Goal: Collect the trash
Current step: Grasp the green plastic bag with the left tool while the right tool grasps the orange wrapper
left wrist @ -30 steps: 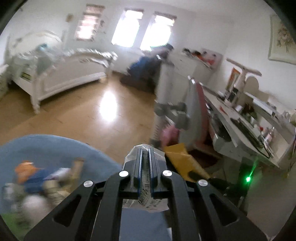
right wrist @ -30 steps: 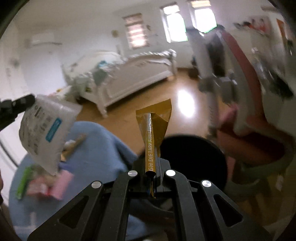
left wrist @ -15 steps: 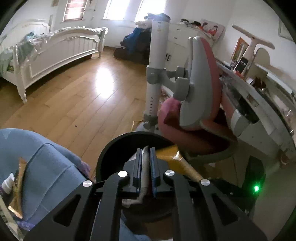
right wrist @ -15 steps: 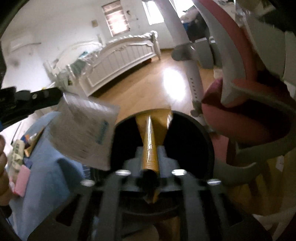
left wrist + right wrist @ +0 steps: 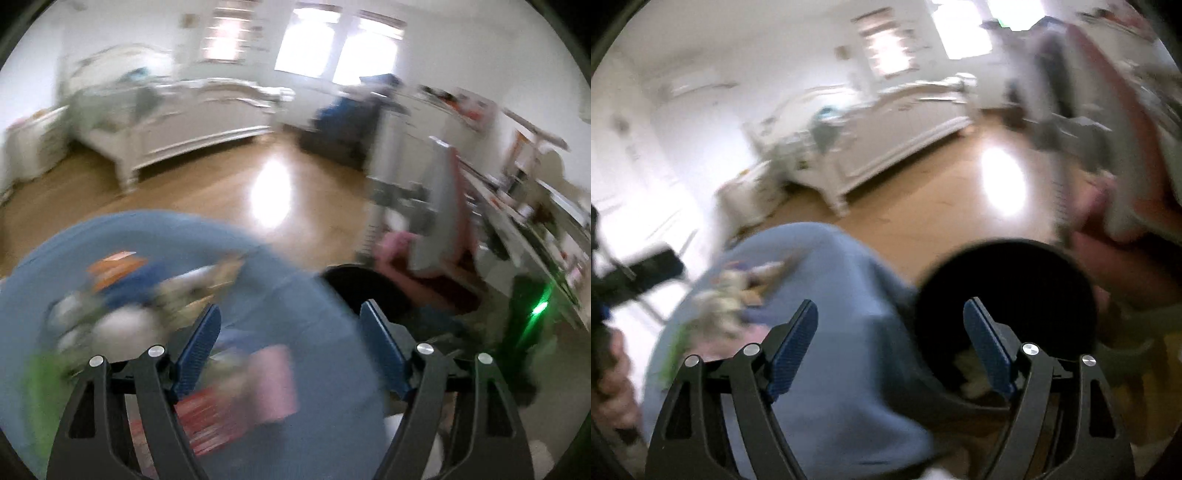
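Both frames are pretty motion-blurred, so we're going on rough shapes here. Our left gripper (image 5: 288,325) has its jaws spreading apart with nothing between the blue pads; through the gap we see only the blue cloth surface (image 5: 317,376) and a pink packet (image 5: 273,384) lying on it. More trash (image 5: 122,295) sits in a blurry heap toward the far left part of that cloth, something orange and blue, some white bits, a green streak near the left edge. Our right gripper (image 5: 890,325) is opening up too, and it's empty as well, pads touching nothing. Just beside the cloth's right edge is the black bin (image 5: 1004,295), round mouth facing up, with a few pale scraps (image 5: 971,369) visible down inside near the right finger. In the right wrist view the other gripper's black body (image 5: 639,273) pokes in from the left edge, with a hand (image 5: 617,373) below it. For room to move, there's bare wood floor (image 5: 229,192) stretching to the white bed (image 5: 184,122), but the pink-and-grey chair (image 5: 439,221) crowds the bin's far right side.
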{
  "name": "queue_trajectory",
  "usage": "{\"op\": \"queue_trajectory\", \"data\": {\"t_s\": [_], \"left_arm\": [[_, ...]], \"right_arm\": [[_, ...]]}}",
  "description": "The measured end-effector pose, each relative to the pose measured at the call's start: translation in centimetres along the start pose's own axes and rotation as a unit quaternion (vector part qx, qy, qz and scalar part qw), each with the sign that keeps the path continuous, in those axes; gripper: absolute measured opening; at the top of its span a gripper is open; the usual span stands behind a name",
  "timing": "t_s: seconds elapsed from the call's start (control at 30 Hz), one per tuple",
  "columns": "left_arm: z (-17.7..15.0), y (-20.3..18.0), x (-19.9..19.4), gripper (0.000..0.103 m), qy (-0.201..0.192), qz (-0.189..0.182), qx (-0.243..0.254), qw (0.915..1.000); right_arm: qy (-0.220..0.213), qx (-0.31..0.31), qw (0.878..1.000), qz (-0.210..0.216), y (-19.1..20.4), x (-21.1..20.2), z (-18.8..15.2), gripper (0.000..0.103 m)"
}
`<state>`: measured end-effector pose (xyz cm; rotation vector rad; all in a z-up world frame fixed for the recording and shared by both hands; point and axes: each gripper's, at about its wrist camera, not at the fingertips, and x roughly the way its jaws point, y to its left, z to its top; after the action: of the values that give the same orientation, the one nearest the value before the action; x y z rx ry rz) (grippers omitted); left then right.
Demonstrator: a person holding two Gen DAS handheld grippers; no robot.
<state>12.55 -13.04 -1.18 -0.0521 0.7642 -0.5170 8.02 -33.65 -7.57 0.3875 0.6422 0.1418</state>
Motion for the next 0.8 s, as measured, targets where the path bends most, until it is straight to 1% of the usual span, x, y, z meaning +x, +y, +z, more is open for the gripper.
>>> {"op": "queue_trajectory", "data": {"t_s": [0.07, 0.1, 0.13, 0.2, 0.23, 0.3, 0.37, 0.43, 0.5, 0.53, 0.6, 0.63, 0.67, 0.73, 0.77, 0.8], "left_arm": [[-1.4, 3.7, -2.0, 0.078, -0.002, 0.049, -0.022, 0.9986], [-2.1, 5.5, -2.7, 0.078, 0.0, 0.07, -0.032, 0.997], [-3.0, 7.7, -3.4, 0.078, 0.004, 0.095, -0.044, 0.9945], [-4.5, 10.8, -4.1, 0.078, 0.013, 0.14, -0.057, 0.9885], [-5.4, 12.8, -4.2, 0.078, 0.025, 0.161, -0.067, 0.9844], [-6.4, 15.2, -4.0, 0.078, 0.042, 0.173, -0.084, 0.9804], [-7.2, 17.2, -3.2, 0.078, 0.063, 0.191, -0.092, 0.9753], [-7.7, 18.4, -2.6, 0.078, 0.078, 0.195, -0.094, 0.9733], [-8.1, 19.2, -2.0, 0.078, 0.092, 0.188, -0.098, 0.973], [-8.2, 19.5, -1.5, 0.078, 0.101, 0.182, -0.098, 0.9732], [-7.9, 19.5, -1.1, 0.078, 0.1, 0.182, -0.089, 0.9742], [-7.7, 19.5, -1.0, 0.078, 0.1, 0.179, -0.085, 0.975], [-7.8, 19.7, -1.0, 0.077, 0.101, 0.179, -0.082, 0.9752], [-7.4, 19.6, -0.5, 0.075, 0.106, 0.185, -0.071, 0.9744], [-7.2, 19.7, -0.4, 0.067, 0.105, 0.19, -0.065, 0.9739], [-7.2, 19.7, -0.3, 0.063, 0.103, 0.195, -0.062, 0.9733]], "right_arm": [[0.015, -0.036, 0.998, 0.04, 4.6, 1.0, 1.0, 0.08], [0.021, -0.05, 0.997, 0.051, 6.5, 1.2, 1.2, 0.08], [0.031, -0.073, 0.995, 0.067, 9.1, 2.1, 1.7, 0.08], [0.047, -0.101, 0.99, 0.087, 12.7, 3.7, 2.6, 0.08], [0.057, -0.11, 0.988, 0.095, 14.2, 4.7, 3.0, 0.08], [0.074, -0.129, 0.983, 0.107, 17.0, 6.8, 4.0, 0.08], [0.103, -0.155, 0.977, 0.102, 20.0, 10.2, 5.3, 0.08], [0.134, -0.174, 0.971, 0.099, 22.5, 13.7, 6.5, 0.08], [0.166, -0.202, 0.962, 0.075, 24.4, 17.7, 7.4, 0.08], [0.179, -0.209, 0.959, 0.064, 24.8, 19.2, 7.7, 0.08], [0.212, -0.216, 0.952, 0.041, 25.4, 22.6, 8.2, 0.08], [0.237, -0.218, 0.946, 0.033, 25.7, 24.6, 8.4, 0.079], [0.258, -0.223, 0.94, 0.024, 26.0, 26.4, 8.4, 0.076], [0.292, -0.234, 0.927, 0.003, 26.4, 29.0, 7.9, 0.063], [0.308, -0.238, 0.921, -0.006, 26.4, 29.9, 7.6, 0.058], [0.323, -0.241, 0.915, -0.011, 26.3, 30.3, 7.1, 0.05]]}}
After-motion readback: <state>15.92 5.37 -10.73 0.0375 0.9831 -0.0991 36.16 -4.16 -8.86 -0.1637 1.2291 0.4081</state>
